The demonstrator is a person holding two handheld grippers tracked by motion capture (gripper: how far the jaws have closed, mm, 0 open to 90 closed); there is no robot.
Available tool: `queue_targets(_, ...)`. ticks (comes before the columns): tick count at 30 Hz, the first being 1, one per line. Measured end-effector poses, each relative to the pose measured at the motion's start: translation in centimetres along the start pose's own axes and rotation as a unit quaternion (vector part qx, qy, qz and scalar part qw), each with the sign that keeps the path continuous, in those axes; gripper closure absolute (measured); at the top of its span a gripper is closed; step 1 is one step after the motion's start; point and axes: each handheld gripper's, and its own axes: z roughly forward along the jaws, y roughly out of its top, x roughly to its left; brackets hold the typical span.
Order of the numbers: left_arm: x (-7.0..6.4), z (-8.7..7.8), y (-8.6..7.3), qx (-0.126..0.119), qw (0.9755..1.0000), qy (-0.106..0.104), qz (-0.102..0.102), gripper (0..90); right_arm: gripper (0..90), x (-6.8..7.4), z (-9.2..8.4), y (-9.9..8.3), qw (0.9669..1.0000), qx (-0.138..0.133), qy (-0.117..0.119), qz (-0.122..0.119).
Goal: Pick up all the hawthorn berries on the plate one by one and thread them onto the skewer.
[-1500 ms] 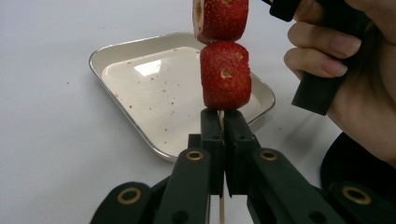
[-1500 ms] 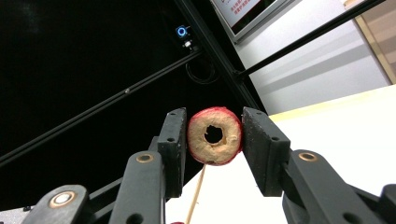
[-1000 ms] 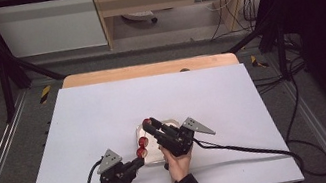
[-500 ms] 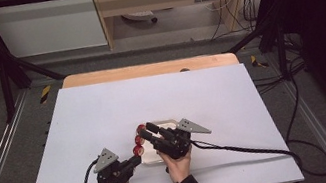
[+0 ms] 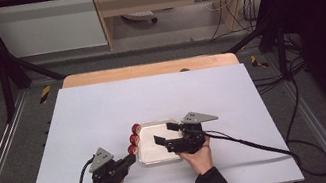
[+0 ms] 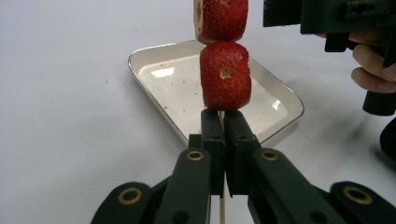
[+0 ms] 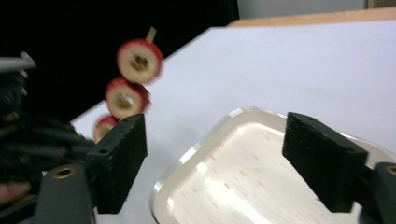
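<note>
So I'm holding the skewer (image 6: 221, 205) with the left gripper (image 5: 131, 157), jaws pinched tight on the bare stick right below the lowest strawberry (image 6: 226, 75). Three berries are sitting on it, stacked along the stick, which is pointing up and away from me, leaning over the near-left corner of the tray (image 5: 148, 159).

The right gripper (image 5: 164, 133) is hovering over the tray with nothing in it. Its jaws have just been opening and are standing wide apart now, and I'm seeing bare tray between them in the right gripper view.

The bit that matters for me: the skewer is lying off to the left of the right gripper, its long axis running bottom-left to top-right in the high view, so its free tip is the end nearest that gripper. I'm guessing anything I do next with the right one means coming in from that tip side, lined up along the stick rather than across it.
</note>
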Motion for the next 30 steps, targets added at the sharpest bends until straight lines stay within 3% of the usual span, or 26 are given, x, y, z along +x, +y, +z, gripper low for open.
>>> queue_targets(7, 0.3, -0.1, 0.0, 0.004, 1.0, 0.0, 0.003, 87.8, 8.2, -2.2, -2.1, -0.3, 0.9971, 0.053, -0.036, -0.041)
queue_targets(14, 0.6, -0.2, 0.4, 0.013, 0.9998, -0.005, 0.013, 87.8, 1.3, -3.8, -4.2, -1.2, 0.9905, 0.102, -0.058, -0.071)
queue_targets(20, 0.9, -0.5, 1.1, 0.023, 0.9994, -0.011, 0.023, 87.7, 0.6, -5.1, -6.1, -2.0, 0.9855, 0.121, -0.076, -0.092)
queue_targets(30, 1.1, -0.3, 2.9, 0.041, 0.9986, -0.014, 0.032, 87.6, 0.5, -7.3, -9.0, -3.3, 0.9844, 0.127, -0.082, -0.089)
